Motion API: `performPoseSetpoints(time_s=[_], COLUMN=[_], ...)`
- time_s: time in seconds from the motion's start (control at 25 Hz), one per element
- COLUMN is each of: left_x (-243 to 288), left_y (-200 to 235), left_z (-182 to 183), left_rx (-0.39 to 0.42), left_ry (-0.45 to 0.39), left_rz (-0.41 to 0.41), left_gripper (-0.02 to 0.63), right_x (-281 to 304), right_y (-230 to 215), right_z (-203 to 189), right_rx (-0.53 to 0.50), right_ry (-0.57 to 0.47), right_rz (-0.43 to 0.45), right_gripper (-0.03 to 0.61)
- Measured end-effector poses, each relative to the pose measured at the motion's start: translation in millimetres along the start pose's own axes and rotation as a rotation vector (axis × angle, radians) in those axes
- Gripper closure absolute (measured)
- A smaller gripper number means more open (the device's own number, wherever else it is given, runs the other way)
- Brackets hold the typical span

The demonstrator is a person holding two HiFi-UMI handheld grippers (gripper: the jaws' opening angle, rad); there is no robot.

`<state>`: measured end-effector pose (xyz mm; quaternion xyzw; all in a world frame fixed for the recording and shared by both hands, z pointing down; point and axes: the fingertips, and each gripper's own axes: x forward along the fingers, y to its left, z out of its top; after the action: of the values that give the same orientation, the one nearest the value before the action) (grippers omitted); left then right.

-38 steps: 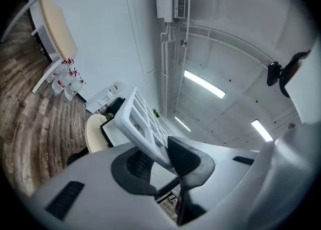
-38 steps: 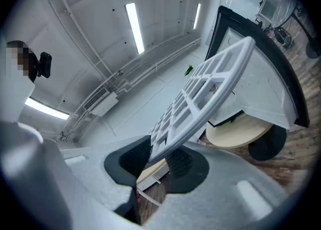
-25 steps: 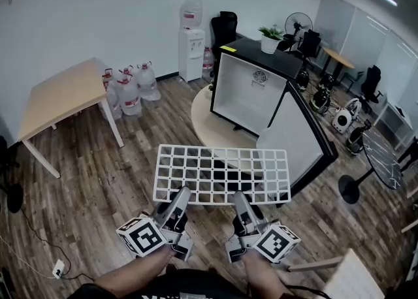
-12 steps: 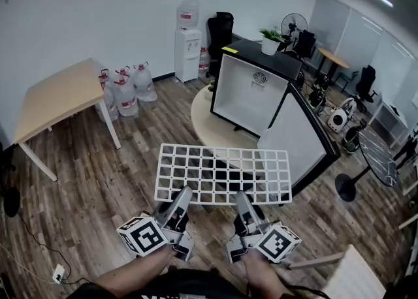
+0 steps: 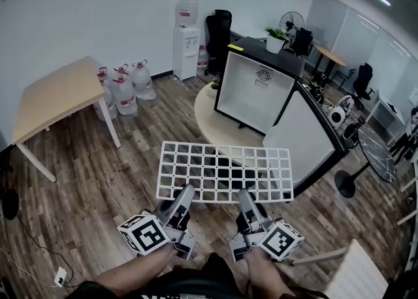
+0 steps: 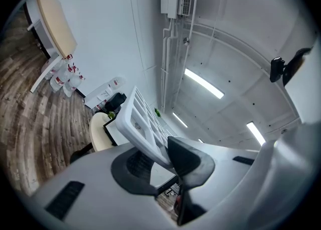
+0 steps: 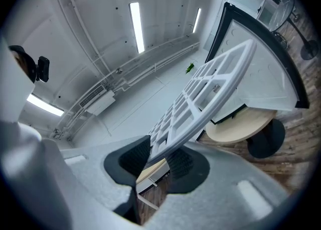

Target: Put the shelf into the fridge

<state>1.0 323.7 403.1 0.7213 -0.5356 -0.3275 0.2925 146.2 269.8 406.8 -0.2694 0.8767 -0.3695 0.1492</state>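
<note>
1. One shelf (image 5: pixel 224 172): a white grid panel, carried roughly flat in the air in front of me. It was well short of the fridge (image 5: pixel 255 89), over the floor and the near edge of the round table (image 5: pixel 212 128).
2. The left gripper (image 5: pixel 185 193): jaws clamped on the shelf's near rim, left of middle.
3. The right gripper (image 5: pixel 243 195): jaws clamped on the same rim, right of middle.
4. The fridge stood on the round table, its cavity white and bare as far as I could see, its door (image 5: pixel 302 138) swung open to the right.
5. Hazard, grip: both holds sat on one long edge, so I judged the far side could sag or pivot in the pads if I tipped it.
6. Hazard, door: the door stood near the shelf's far right corner, and a drift rightward could knock it.
7. Hazard, entry: the shelf looked close to the cavity's width. Entering skewed, I judged, could jam it against the side walls. I could not make out any support ledges.
</note>
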Motion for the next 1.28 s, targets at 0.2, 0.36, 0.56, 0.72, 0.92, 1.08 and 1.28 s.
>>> performPoseSetpoints(time_s=[0.2, 0.36, 0.56, 0.72, 0.92, 1.08, 1.28], left_x=[12.0, 26.3, 64.0, 103.6, 153.6, 185.7, 225.9], left_y=[14.9, 31.8, 49.1, 60.6, 66.2, 67.6, 77.4], left_z=[14.5, 31.7, 47.3, 58.1, 62.2, 62.2, 67.3], left_rx=[-0.008, 0.003, 0.017, 0.007, 0.019, 0.029, 0.017], left_ry=[-0.008, -0.019, -0.020, -0.025, -0.006, 0.001, 0.002], left_rz=[0.011, 0.041, 0.065, 0.064, 0.072, 0.073, 0.092], left_gripper=[0.537, 0.537, 0.537, 0.537, 0.537, 0.537, 0.537], right_x=[31.7, 62.6, 100.6, 132.4, 153.5, 171.2, 196.3], right_y=[6.2, -2.9, -25.9, -41.3, -76.8, -83.1, -108.2], right_z=[5.4, 6.8, 24.4, 50.5, 80.4, 104.7, 128.0], right_rx=[-0.012, -0.012, 0.018, 0.000, 0.019, 0.019, 0.040], right_ry=[0.026, 0.049, 0.060, 0.061, 0.053, 0.035, 0.040], right_rz=[0.065, 0.080, 0.086, 0.106, 0.051, 0.124, 0.095], right_gripper=[0.483, 0.483, 0.483, 0.483, 0.483, 0.483, 0.483])
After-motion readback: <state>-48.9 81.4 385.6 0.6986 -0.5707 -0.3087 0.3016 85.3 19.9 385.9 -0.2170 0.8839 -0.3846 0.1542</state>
